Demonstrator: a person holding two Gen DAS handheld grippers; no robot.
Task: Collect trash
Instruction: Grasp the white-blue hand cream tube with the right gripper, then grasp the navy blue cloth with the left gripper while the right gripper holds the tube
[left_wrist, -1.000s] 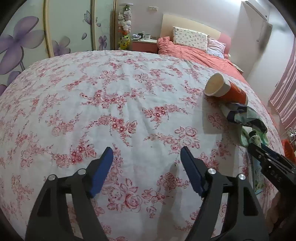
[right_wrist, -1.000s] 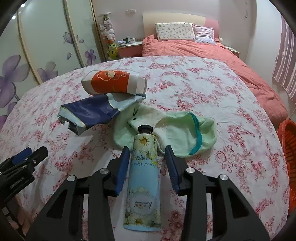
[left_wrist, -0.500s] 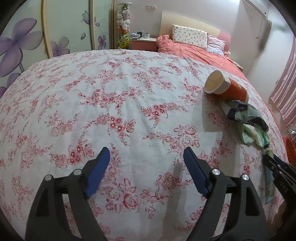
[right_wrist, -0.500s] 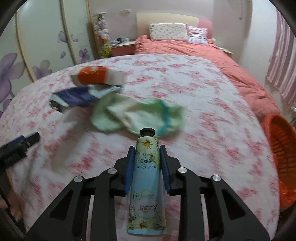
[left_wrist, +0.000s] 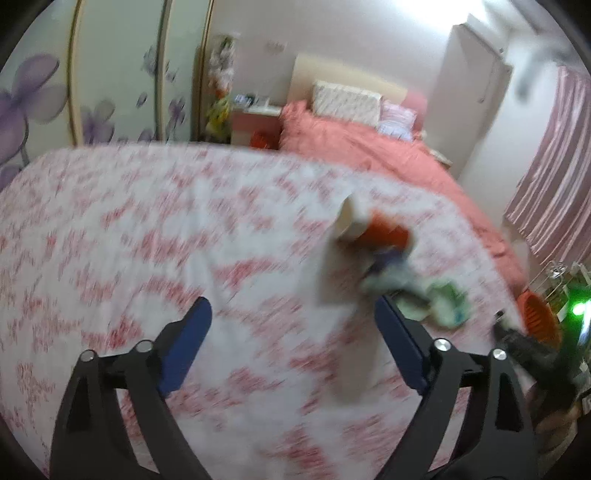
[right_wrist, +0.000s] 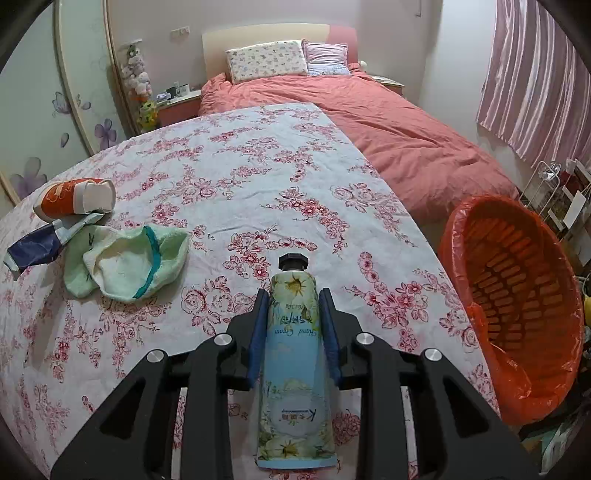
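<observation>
Blue left tool (left_wrist: 291, 343) just widened — empty, blurred.

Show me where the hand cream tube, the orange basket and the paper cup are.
hand cream tube (right_wrist: 293, 332), right wrist view, middle of body
orange basket (right_wrist: 517, 280), right wrist view, inner wall
paper cup (right_wrist: 74, 199), right wrist view, side

Left wrist: looks down across floral table (left_wrist: 184, 229) toward bed (left_wrist: 369, 147).
Right wrist: same heading, nearer basket (right_wrist: 517, 280).
Shared: paper cup (left_wrist: 369, 229) (right_wrist: 74, 199).

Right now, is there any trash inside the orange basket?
No, the orange basket with its orange liner looks empty inside; the hand cream tube sits clamped in the right hand-held gripper.
</observation>
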